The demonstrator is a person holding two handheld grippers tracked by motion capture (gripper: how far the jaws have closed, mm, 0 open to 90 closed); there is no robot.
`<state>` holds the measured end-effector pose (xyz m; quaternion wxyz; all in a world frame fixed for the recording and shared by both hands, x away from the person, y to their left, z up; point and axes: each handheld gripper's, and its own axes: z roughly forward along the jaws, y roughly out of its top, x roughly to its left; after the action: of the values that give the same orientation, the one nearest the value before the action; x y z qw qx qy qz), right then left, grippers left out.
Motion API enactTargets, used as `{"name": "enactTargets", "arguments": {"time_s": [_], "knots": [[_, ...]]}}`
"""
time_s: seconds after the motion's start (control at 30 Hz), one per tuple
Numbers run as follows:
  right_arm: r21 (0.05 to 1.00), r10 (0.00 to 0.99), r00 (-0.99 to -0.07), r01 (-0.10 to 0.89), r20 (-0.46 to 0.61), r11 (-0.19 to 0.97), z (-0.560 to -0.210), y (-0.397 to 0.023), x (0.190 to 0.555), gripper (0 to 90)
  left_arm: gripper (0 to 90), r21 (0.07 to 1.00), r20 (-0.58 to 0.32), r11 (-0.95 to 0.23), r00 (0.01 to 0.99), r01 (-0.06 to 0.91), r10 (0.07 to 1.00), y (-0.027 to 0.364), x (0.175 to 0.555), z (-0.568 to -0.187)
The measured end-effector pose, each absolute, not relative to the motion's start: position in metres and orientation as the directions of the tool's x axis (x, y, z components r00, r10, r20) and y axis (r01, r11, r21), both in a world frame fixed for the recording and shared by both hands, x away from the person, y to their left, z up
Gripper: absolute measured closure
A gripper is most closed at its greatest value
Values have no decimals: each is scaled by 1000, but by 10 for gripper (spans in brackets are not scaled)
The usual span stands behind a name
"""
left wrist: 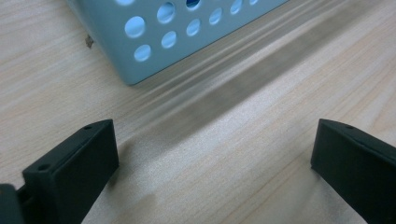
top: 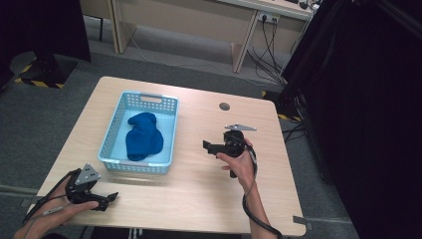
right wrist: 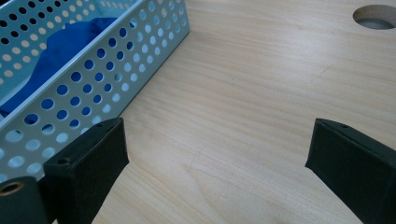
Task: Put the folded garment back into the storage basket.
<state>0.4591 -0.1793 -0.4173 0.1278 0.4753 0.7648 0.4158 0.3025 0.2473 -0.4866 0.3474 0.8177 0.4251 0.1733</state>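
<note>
A light blue perforated basket point(top: 169, 130) sits on the left half of the wooden table, with a crumpled blue cloth point(top: 143, 136) inside it. My left gripper point(top: 110, 198) rests low at the table's front left corner, open, with bare wood between its jaws. Its own view shows the basket's corner point(left wrist: 140, 56) just ahead point(left wrist: 212, 154). My right gripper point(top: 209, 147) is held above the table to the right of the basket, open and empty point(right wrist: 217, 149). The basket's side wall point(right wrist: 84, 88) and the blue cloth point(right wrist: 56, 51) appear beside its left jaw.
A round cable hole point(top: 224, 106) is in the table's far right part, also in the right gripper view point(right wrist: 376, 16). Bare wood lies between the basket and the right edge. Desks, cables and a dark curtain stand beyond the table.
</note>
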Motion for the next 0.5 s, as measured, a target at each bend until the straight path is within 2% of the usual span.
{"name": "enactTargets", "arguments": {"time_s": [0.5], "knots": [[748,842,-507,628,185,214,-424,-191,448,57,0,715,-12,-397,579,575,816,247,303,-487]]}}
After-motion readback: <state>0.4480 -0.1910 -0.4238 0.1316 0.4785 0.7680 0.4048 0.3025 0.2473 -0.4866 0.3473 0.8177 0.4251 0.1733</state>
